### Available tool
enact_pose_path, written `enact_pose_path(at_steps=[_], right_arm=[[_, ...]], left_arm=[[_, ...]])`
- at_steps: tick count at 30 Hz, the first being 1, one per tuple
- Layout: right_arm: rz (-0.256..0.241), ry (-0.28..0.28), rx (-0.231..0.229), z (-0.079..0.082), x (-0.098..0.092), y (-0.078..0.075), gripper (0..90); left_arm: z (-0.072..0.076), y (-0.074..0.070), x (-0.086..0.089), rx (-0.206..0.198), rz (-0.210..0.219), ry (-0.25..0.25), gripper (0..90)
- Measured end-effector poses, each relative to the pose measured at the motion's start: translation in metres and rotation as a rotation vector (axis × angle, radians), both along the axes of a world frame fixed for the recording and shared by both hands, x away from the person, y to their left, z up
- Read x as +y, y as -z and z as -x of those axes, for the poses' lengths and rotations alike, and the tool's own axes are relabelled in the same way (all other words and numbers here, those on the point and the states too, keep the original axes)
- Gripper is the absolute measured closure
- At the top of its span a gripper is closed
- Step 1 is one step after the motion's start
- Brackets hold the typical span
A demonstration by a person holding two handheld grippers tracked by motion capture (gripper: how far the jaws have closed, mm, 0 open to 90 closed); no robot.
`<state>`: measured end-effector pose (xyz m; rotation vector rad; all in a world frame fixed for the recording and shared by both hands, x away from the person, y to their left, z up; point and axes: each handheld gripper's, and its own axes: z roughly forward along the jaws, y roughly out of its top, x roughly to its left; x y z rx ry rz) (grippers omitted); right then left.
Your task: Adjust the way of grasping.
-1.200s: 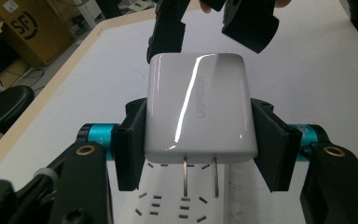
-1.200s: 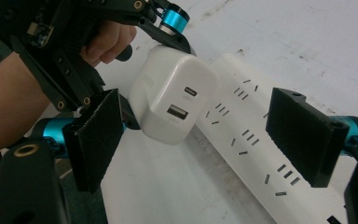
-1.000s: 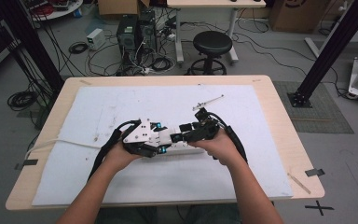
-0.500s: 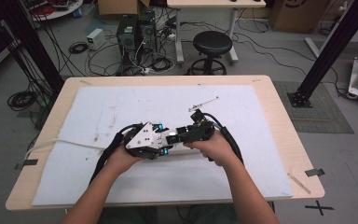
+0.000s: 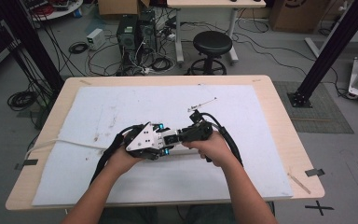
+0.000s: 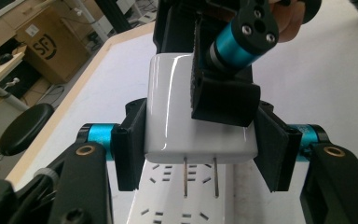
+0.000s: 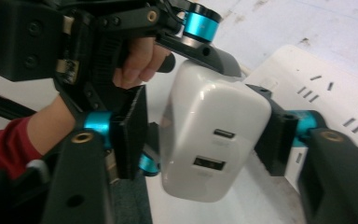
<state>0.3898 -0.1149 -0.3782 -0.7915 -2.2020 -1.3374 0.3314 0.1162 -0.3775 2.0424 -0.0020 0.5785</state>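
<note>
Both tongs, left (image 6: pixel 200 154) and right (image 7: pixel 205 140), clamp the glossy white plastic charger block (image 6: pixel 196 112), prongs aimed down at the white power strip (image 6: pixel 177 196), centre frame, for plugging in.

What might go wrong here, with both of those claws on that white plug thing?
1. The charger hangs with its two prongs above the power strip and, as far as I can tell, not yet in the slots. If it tilts, the prongs may miss or bend.
2. Both the left gripper and the right gripper clamp its glossy sides. Pulling differently, they might twist it loose.
3. The strip lies loose on the table, so pushing down may shove it aside.
</note>
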Motion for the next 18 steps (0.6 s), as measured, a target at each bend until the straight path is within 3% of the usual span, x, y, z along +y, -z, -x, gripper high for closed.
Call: enact_pose_path(at_steps=[11,18], right_arm=[[-0.010,0.001,0.036,-0.0006,-0.0022,0.0017,51.7],[-0.019,-0.003,0.065,-0.0025,-0.0033,0.0025,57.5]], left_arm=[[0.0013,-0.0009,-0.0005,-0.016,0.006,0.002,42.5],[0.0024,-0.0006,-0.0017,-0.037,-0.011,0.003,42.3]])
